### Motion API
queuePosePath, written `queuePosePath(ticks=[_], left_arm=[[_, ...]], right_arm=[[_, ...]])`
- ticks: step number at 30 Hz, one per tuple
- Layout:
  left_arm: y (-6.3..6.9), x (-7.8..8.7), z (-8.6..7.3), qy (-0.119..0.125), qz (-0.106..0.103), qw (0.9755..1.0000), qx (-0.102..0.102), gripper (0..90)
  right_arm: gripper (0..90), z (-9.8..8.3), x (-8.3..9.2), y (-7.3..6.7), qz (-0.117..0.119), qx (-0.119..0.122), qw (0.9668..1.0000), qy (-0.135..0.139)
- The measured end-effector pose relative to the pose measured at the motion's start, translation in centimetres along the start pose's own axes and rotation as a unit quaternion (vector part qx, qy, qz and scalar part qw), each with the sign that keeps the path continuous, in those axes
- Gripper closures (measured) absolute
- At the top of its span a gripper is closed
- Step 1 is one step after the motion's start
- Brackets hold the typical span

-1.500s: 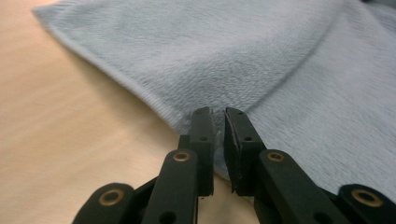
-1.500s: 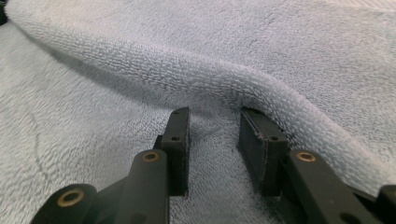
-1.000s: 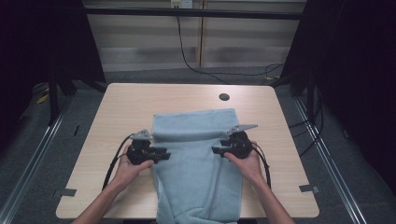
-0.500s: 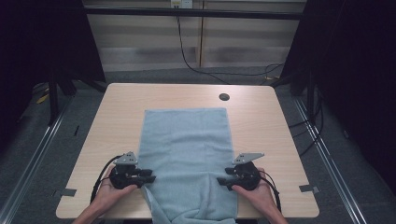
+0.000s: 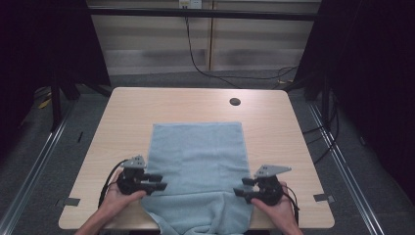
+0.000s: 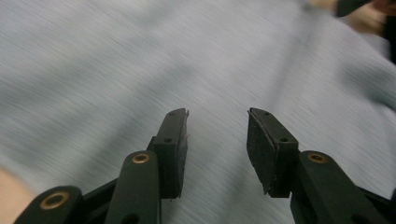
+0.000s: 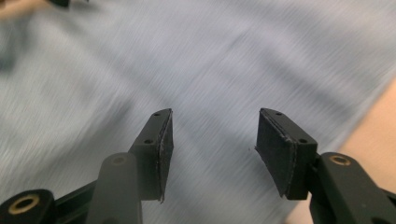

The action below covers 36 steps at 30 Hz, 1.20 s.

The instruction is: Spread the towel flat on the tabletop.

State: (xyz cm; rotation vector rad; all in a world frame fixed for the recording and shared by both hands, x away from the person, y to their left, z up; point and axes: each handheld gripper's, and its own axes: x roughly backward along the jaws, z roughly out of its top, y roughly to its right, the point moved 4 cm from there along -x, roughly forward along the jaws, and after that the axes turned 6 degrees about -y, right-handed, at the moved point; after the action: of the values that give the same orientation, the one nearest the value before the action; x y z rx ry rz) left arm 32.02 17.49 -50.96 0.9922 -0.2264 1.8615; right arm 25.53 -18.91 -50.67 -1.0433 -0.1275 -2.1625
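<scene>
Lying flat on the counter point(image 5: 137, 112), its near end hanging over the front edge, the blue towel point(image 5: 198, 166) sat between the left tongs point(image 5: 160, 182) (jaws just opened, nothing between them) and the right tongs point(image 5: 238, 187), likewise released.

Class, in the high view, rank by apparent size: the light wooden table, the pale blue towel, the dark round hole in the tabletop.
1. Light wooden table
2. Pale blue towel, which hangs over the near edge
3. Dark round hole

Wooden table point(image 5: 147, 112) (1 cable hole point(image 5: 235, 102)) on grey floor point(image 5: 44, 161), dark curtains point(image 5: 372, 73) flanking.
</scene>
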Motion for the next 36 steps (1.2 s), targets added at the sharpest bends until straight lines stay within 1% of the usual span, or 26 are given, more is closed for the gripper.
queuePosePath(ticks=[1, 3, 4, 5, 6, 7, 8, 9, 10, 11, 12, 13, 15, 16, 18, 21, 22, 24, 26, 28, 29, 30, 32, 34, 35, 36], left_arm=[[-1.2, -0.3, 0.7, 0.004, 0.005, 0.9998, 0.018, 57.6], [-2.7, -0.9, 1.2, 0.009, 0.024, 0.9991, 0.033, 57.4], [-3.1, -1.3, 1.1, 0.007, 0.017, 0.9989, 0.044, 57.4], [-3.3, -1.6, 0.8, -0.005, 0.021, 0.9987, 0.045, 57.0], [-3.3, -1.6, 0.8, -0.005, 0.021, 0.9987, 0.045, 56.5], [-3.2, -1.7, 0.5, -0.007, 0.029, 0.9988, 0.038, 56.5], [-3.0, -1.6, 0.4, -0.007, 0.031, 0.9990, 0.031, 55.1], [-2.7, -1.3, 0.1, -0.006, 0.035, 0.9990, 0.026, 54.3], [-2.6, -1.3, -0.1, -0.009, 0.036, 0.9991, 0.021, 54.2], [-2.5, -1.4, -0.3, -0.002, 0.038, 0.9992, 0.017, 54.2], [-2.5, -1.4, -0.3, -0.002, 0.038, 0.9992, 0.017, 54.2], [-2.2, -1.4, -0.5, 0.001, 0.041, 0.9991, 0.011, 54.2], [-1.8, -1.3, -0.8, -0.001, 0.044, 0.9990, 0.004, 54.2], [-1.6, -1.3, -0.9, -0.002, 0.044, 0.9990, -0.002, 54.2], [-1.4, -1.2, -1.0, -0.003, 0.044, 0.9990, -0.004, 54.1], [-0.8, -1.0, -1.6, 0.004, 0.030, 0.9995, 0.000, 53.6], [-0.1, -0.8, -2.1, 0.005, 0.019, 0.9998, 0.002, 53.6], [0.9, -0.5, -2.7, 0.000, 0.015, 0.9998, -0.012, 53.6], [1.3, -0.4, -3.0, 0.000, 0.011, 0.9999, -0.012, 53.4], [2.6, 0.0, -3.6, -0.009, -0.001, 0.9999, -0.013, 52.0], [3.8, 0.3, -4.3, -0.017, -0.010, 0.9996, -0.020, 50.7], [3.8, 0.3, -4.3, -0.017, -0.010, 0.9996, -0.020, 50.7], [5.1, 0.8, -5.2, -0.025, -0.019, 0.9990, -0.032, 50.1], [5.2, 0.9, -5.3, -0.024, -0.021, 0.9990, -0.031, 50.2], [4.7, 0.9, -5.0, -0.026, -0.015, 0.9992, -0.028, 50.8], [4.3, 0.8, -4.6, -0.025, -0.011, 0.9994, -0.022, 50.7]], right_arm=[[46.2, 0.7, -0.2, 0.5, -0.005, -0.005, 1.0000, 0.005], [45.8, 2.2, -1.0, 1.5, -0.006, -0.004, 1.0000, 0.006], [45.6, 3.0, -1.8, 1.8, -0.007, -0.003, 1.0000, 0.006], [45.4, 3.4, -2.5, 1.8, -0.003, -0.005, 1.0000, 0.002], [45.4, 3.7, -3.0, 1.4, 0.006, -0.001, 1.0000, 0.000], [45.4, 3.7, -3.0, 1.4, 0.006, -0.001, 1.0000, 0.000], [46.0, 3.8, -3.6, -0.4, 0.030, 0.025, 0.9992, -0.004], [47.1, 3.7, -3.7, -1.5, 0.048, 0.042, 0.9979, -0.009], [48.8, 3.5, -3.6, -2.7, 0.065, 0.053, 0.9964, -0.012], [50.0, 3.3, -3.6, -3.6, 0.074, 0.062, 0.9952, -0.013], [50.0, 3.3, -3.6, -3.6, 0.074, 0.062, 0.9952, -0.013], [49.3, 2.7, -3.9, -4.5, 0.051, 0.069, 0.9960, -0.024], [47.8, 1.9, -4.4, -4.3, 0.038, 0.066, 0.9965, -0.034], [46.6, 1.3, -4.9, -4.1, 0.031, 0.069, 0.9960, -0.049], [46.5, 0.9, -4.9, -4.1, 0.028, 0.073, 0.9959, -0.044], [46.5, 0.0, -4.4, -4.5, 0.034, 0.078, 0.9957, -0.036], [46.5, -0.8, -3.9, -4.9, 0.035, 0.089, 0.9950, -0.031], [46.5, -1.5, -3.3, -5.4, 0.040, 0.091, 0.9946, -0.030], [46.4, -1.9, -3.0, -5.6, 0.041, 0.087, 0.9949, -0.030], [46.4, -2.5, -2.5, -6.3, 0.046, 0.094, 0.9940, -0.033], [46.1, -3.1, -2.0, -6.9, 0.050, 0.088, 0.9942, -0.036], [46.1, -3.1, -2.0, -6.9, 0.050, 0.088, 0.9942, -0.036], [46.1, -4.0, -1.4, -7.9, 0.062, 0.082, 0.9940, -0.039], [45.8, -4.2, -1.2, -8.1, 0.067, 0.078, 0.9939, -0.041], [43.4, -4.2, -0.9, -8.2, 0.078, 0.066, 0.9937, -0.047], [42.0, -4.0, -0.8, -8.1, 0.075, 0.069, 0.9938, -0.044]])
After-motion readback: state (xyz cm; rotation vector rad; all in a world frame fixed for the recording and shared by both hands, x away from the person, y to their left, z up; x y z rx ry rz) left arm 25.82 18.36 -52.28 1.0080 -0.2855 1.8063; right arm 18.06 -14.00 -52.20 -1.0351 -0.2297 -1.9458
